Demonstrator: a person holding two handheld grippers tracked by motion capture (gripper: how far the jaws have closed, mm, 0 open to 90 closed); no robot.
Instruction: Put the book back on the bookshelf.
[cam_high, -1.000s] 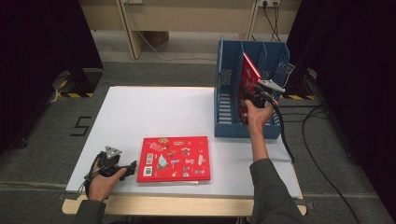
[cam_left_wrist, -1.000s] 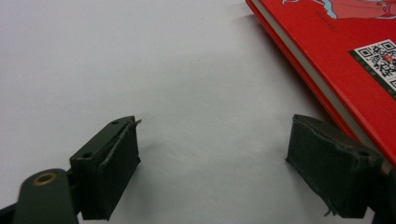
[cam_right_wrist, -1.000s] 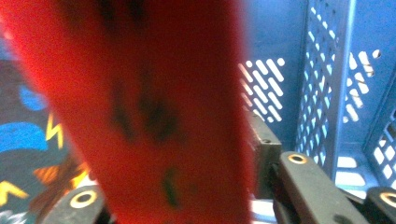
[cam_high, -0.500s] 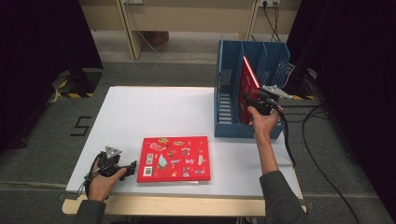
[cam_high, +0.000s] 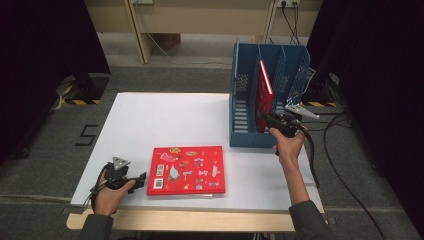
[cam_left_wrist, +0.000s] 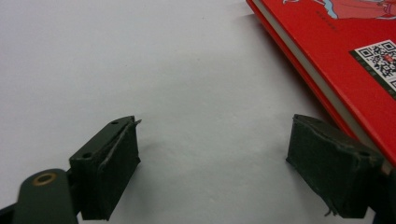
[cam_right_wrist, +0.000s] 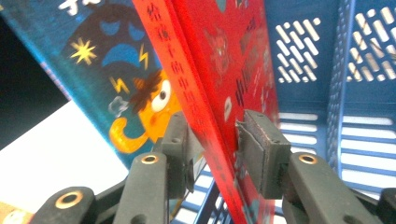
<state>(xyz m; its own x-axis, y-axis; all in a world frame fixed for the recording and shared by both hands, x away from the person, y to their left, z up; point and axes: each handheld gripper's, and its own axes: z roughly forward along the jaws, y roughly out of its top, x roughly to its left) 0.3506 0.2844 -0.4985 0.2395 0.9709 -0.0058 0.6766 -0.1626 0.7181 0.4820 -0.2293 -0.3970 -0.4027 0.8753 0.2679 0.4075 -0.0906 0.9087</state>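
Note:
A red book (cam_high: 265, 95) stands on edge in the blue file rack (cam_high: 243, 107) at the table's right. My right gripper (cam_high: 262, 117) reaches into the rack's near end, and the red book's (cam_right_wrist: 224, 70) lower edge sits between its jaws. The jaws have just been closing a little, but the pads look loose on the cover, so I read my right gripper (cam_right_wrist: 215, 149) as open. A second red book (cam_high: 187, 170) lies flat near the front edge. My left gripper (cam_high: 139, 181) rests open on the table just left of that flat book (cam_left_wrist: 355, 56), with nothing between my left gripper's (cam_left_wrist: 215, 172) fingers.
The white table (cam_high: 165, 120) has free room at its left and middle. In the right gripper view a blue picture book (cam_right_wrist: 116, 70) stands beside the red one, with the rack's slotted walls (cam_right_wrist: 364, 93) behind. A cable (cam_high: 312, 160) trails from the right gripper.
My right hand has drawn back toward the rack's near end and slightly down. The red book has settled deeper and more upright in the rack. The left hand has not moved.

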